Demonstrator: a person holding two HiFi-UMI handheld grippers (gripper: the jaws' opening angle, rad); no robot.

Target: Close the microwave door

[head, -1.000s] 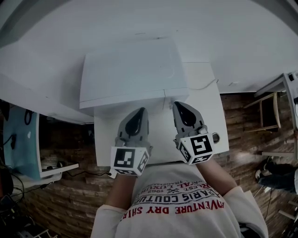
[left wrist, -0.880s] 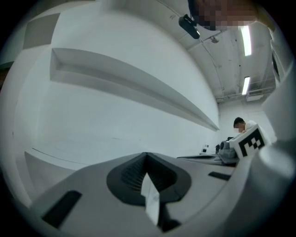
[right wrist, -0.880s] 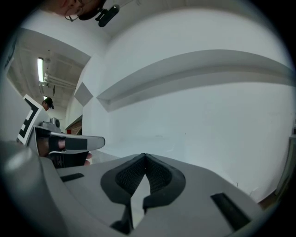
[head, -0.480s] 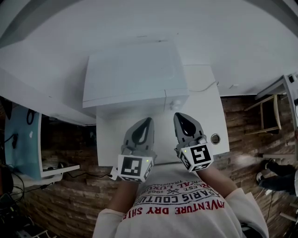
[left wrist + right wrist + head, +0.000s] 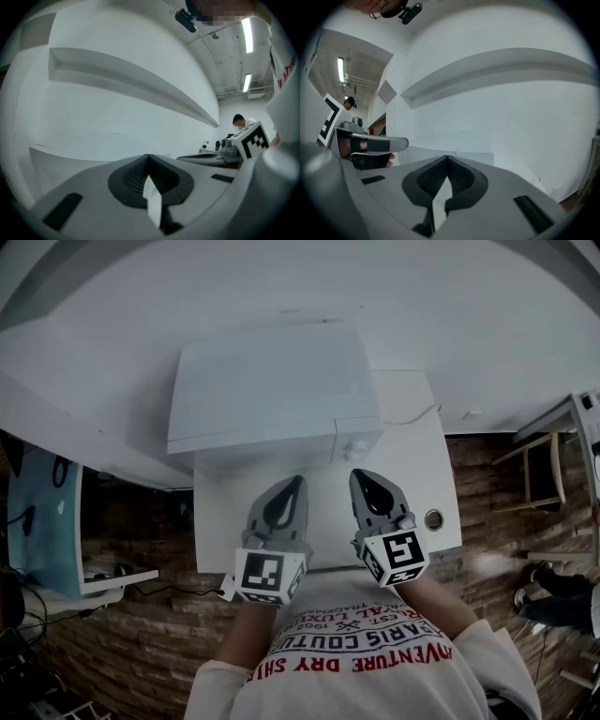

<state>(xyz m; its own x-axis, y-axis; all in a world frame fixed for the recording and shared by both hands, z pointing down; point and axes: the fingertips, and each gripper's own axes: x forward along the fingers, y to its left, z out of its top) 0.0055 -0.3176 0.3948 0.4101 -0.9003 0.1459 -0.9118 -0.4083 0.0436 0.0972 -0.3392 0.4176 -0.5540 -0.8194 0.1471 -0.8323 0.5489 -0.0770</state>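
Hovering clear of microwave (image 5: 272, 390): left gripper (image 5: 295, 483), right gripper (image 5: 361, 475).

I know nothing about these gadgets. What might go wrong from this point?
1. The microwave door looks flush from above, but no latch shows; it may only rest shut and swing open.
2. The left gripper and right gripper, both shut and empty, point at the microwave's front; a forward nudge might hit the knobs.
3. The cable lies loose on the table and might snag.
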